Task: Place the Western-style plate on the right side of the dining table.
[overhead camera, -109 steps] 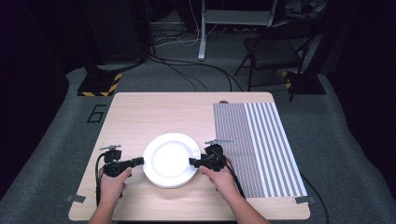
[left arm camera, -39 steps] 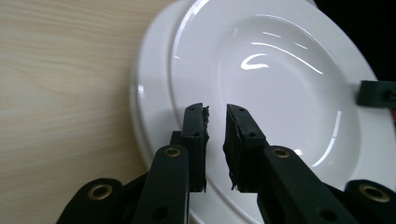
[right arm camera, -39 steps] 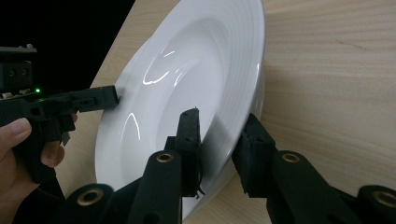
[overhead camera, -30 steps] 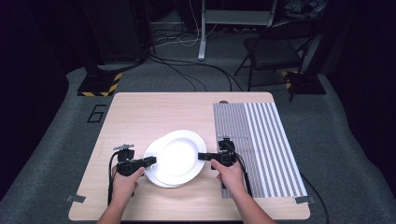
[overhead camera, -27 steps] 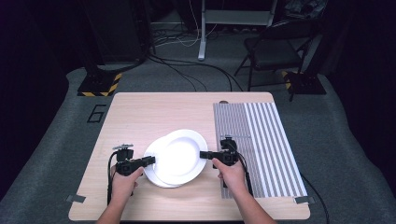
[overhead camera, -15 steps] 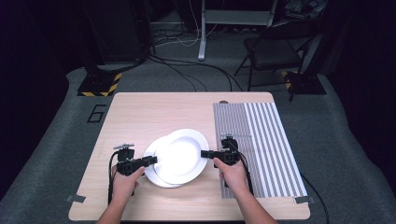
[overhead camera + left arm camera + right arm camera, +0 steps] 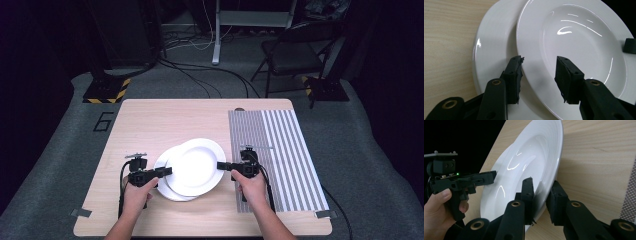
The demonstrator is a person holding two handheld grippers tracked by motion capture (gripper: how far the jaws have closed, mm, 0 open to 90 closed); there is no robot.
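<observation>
A: Left gripper (image 7: 165, 172), lower left of centre in the high view. State?

B: Its fingers (image 7: 514, 75) have just been opening. In the left gripper view they stand apart, with the near rim of the top plate (image 7: 195, 166) in the gap and no pad visibly pressing on it. I read that as released.

A: And the bottom plate (image 7: 164, 184)?

B: Flat on the bench (image 7: 150, 125), centre of the frame. Its left crescent shows beyond the top plate, which is shifted up and right of it but overlaps most of it.

A: Right gripper (image 7: 223, 167)?

B: Right of centre, fingers (image 7: 528, 192) clamped on the top plate's right rim. In the right gripper view the rim runs between both pads and the plate looks tilted, right edge raised; how far is hard to judge.

A: Relation that matters for the next move?

B: Top plate lies left of the right fingers and is carried by that hand alone. The striped mat (image 7: 280, 150) is just right of that hand, at the bench's right edge. Judgement: the right hand is nearer, so a pull rightward would part the plates. The left fingers must stay clear of the rim.
</observation>
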